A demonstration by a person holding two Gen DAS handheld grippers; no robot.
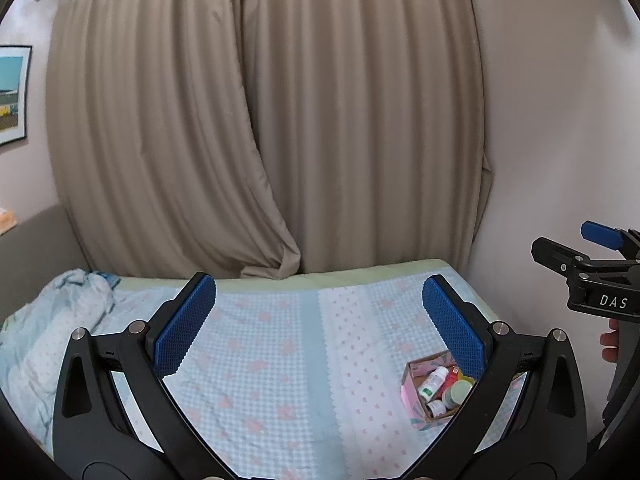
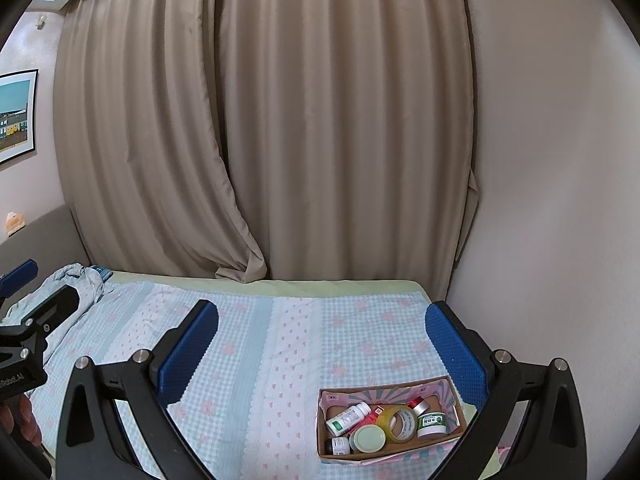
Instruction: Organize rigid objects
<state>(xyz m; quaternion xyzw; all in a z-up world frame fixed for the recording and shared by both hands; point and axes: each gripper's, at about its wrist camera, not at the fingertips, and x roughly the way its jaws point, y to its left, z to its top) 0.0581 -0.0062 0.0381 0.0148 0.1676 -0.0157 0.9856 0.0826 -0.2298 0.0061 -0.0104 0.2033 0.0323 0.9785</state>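
both views look along my grippers over a bed [image 2: 248, 344] covered with a blue-checked, pink-flowered sheet, with beige curtains [image 2: 280, 120] closed behind it. my left gripper [image 1: 320, 320] stands with its jaws spread wide and nothing between its blue pads [image 1: 184, 328]; my right gripper [image 2: 322, 348] is likewise spread wide and empty, held above the bed. the cardboard box [image 2: 456, 404] lies on the sheet toward the right side of the bed, near the wall, and holds the rigid objects together: a white bottle [image 2: 347, 417] lying on its side, a roll of yellow tape [image 2: 397, 423] at the centre, a green-lidded jar [image 2: 367, 439] at the front, a small dark-capped bottle [image 2: 337, 445] in the front left corner, and a white jar with a green label [image 2: 431, 424] to the right of the tape. something red sits between the bottle and the tape, too small to identify. in the left wrist view the same box [image 1: 412, 396] appears partly behind the right-hand finger. a crumpled pale blanket [image 1: 48, 328] lies at the far left of the bed, and a framed picture [image 2: 16, 116] hangs on the left wall.
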